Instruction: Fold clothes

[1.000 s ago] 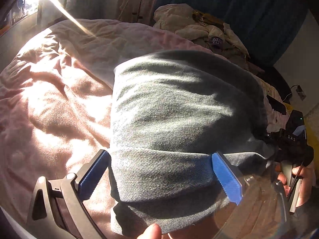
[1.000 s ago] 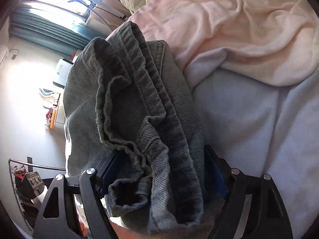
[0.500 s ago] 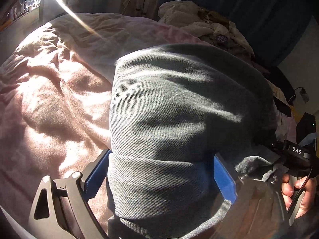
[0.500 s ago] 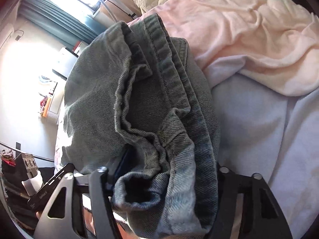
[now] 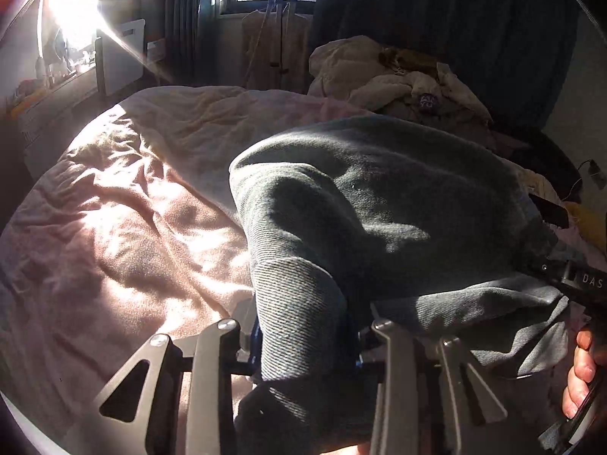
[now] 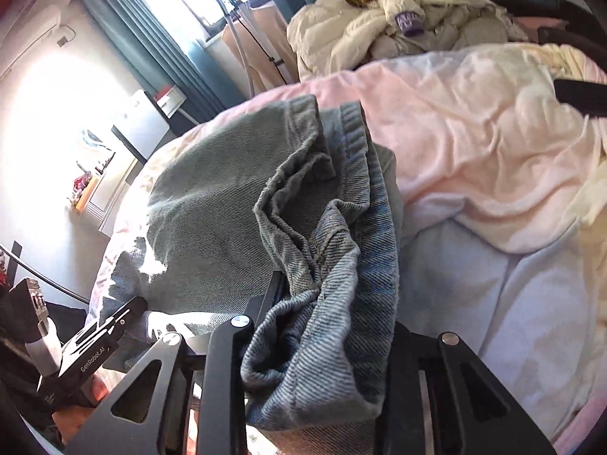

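A folded pair of grey denim jeans (image 5: 379,197) hangs lifted above the bed, one end in each gripper. In the left wrist view my left gripper (image 5: 303,326) has its jaws closing, and its blue pads pinch a thick fold of denim. The right wrist view shows the stacked hems and seams of the jeans (image 6: 212,204) bunched between the black fingers of my right gripper (image 6: 334,303). Its jaws are closing too and press on the cloth. The pads of both grippers are mostly hidden by fabric.
A rumpled pink blanket (image 5: 114,227) covers the bed, with a pale blue sheet (image 6: 493,284) beside it. At the far end lies a heap of cream clothes (image 6: 398,26). A tripod (image 5: 280,19) stands by the window. A person's hand (image 5: 580,371) shows at the right edge.
Both grippers' jaws have narrowed onto the jeans, bunching the denim between them. Both have risen, lifting the folded jeans off the bed, and the views now tilt up toward the window.
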`<state>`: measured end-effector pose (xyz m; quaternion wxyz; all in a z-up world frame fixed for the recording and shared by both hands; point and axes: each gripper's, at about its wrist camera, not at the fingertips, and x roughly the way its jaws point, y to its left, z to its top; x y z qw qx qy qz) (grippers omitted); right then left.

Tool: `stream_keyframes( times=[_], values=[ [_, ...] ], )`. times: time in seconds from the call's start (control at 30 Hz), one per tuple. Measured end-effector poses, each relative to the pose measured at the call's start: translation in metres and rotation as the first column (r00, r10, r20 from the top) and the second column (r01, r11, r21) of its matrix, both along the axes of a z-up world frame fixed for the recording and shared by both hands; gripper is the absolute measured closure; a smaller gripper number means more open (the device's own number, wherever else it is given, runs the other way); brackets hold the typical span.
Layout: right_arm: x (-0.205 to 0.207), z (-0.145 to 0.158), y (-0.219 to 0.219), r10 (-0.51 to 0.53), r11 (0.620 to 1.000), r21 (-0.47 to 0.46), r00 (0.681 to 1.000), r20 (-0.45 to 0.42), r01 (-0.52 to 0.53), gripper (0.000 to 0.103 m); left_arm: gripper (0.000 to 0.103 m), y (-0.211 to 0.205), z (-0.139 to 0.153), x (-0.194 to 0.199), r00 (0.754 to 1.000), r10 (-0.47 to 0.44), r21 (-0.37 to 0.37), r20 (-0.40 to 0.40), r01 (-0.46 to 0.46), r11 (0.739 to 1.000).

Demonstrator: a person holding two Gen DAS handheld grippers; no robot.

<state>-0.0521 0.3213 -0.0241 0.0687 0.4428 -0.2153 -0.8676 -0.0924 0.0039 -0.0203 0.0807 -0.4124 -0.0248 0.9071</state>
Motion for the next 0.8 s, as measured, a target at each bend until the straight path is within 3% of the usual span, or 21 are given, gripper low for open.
stream_keyframes(
  times=[0.27, 0.37, 0.8],
  values=[
    [0.047, 0.042, 0.024, -0.037, 0.999, 0.001, 0.998, -0.050, 0.037, 0.081, 0.075, 0.026, 0.046, 0.023, 0.999, -0.040, 0.030, -0.034, 0.041, 0.999],
    [0.031, 0.064, 0.012, -0.058, 0.998, 0.007, 0.996, -0.075, 0.058, 0.081, 0.075, 0.045, 0.062, 0.033, 0.996, -0.071, 0.023, -0.060, 0.073, 0.997],
    [0.112, 0.138, 0.114, -0.207, 0.977, 0.019, 0.961, -0.184, 0.214, 0.081, 0.075, 0.158, 0.131, 0.076, 0.954, -0.253, 0.025, -0.162, 0.261, 0.965]
  ],
)
